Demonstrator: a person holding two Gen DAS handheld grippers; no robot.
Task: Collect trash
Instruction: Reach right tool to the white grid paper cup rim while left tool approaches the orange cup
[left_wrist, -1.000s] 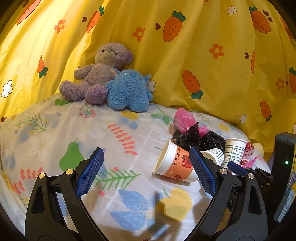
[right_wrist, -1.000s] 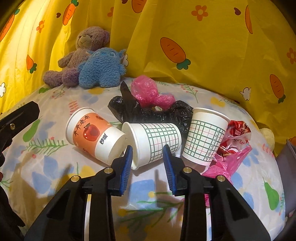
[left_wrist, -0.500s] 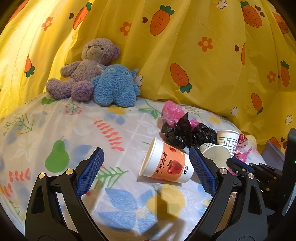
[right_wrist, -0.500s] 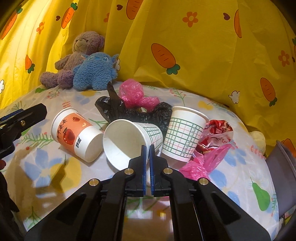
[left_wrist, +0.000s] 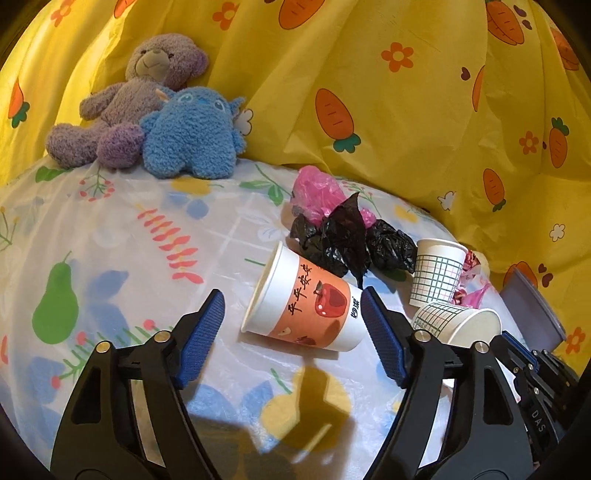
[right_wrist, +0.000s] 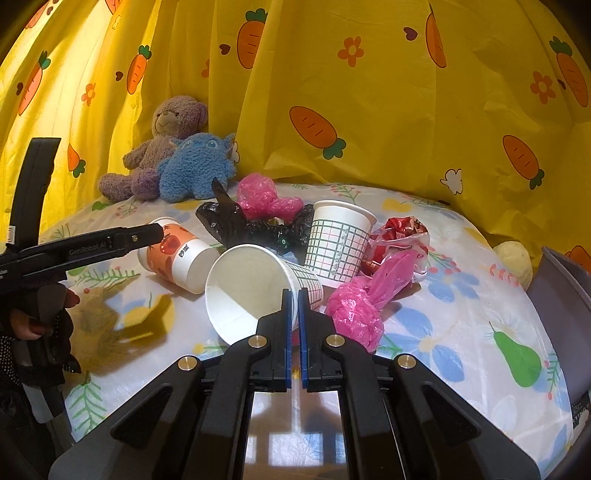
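My right gripper (right_wrist: 294, 295) is shut on the rim of a green-checked paper cup (right_wrist: 255, 291) and holds it tilted, mouth toward me; that cup also shows in the left wrist view (left_wrist: 458, 325). My left gripper (left_wrist: 291, 317) is open, its jaws on either side of an orange apple-print cup (left_wrist: 306, 306) lying on its side; this cup shows in the right wrist view too (right_wrist: 177, 254). A second checked cup (right_wrist: 338, 240) stands upright. Crumpled black bags (right_wrist: 255, 229), pink bags (right_wrist: 362, 299) and a red wrapper (right_wrist: 399, 236) lie around it.
A purple teddy bear (left_wrist: 125, 99) and a blue plush toy (left_wrist: 192, 133) sit at the back by the yellow carrot curtain (left_wrist: 406, 110). A grey bin (right_wrist: 565, 295) stands at the right edge of the bed. A small yellow ball (right_wrist: 515, 258) lies near it.
My right gripper closed on the checked cup's rim and lifted it, tilting it. My left gripper moved forward until its open jaws flank the apple-print cup.
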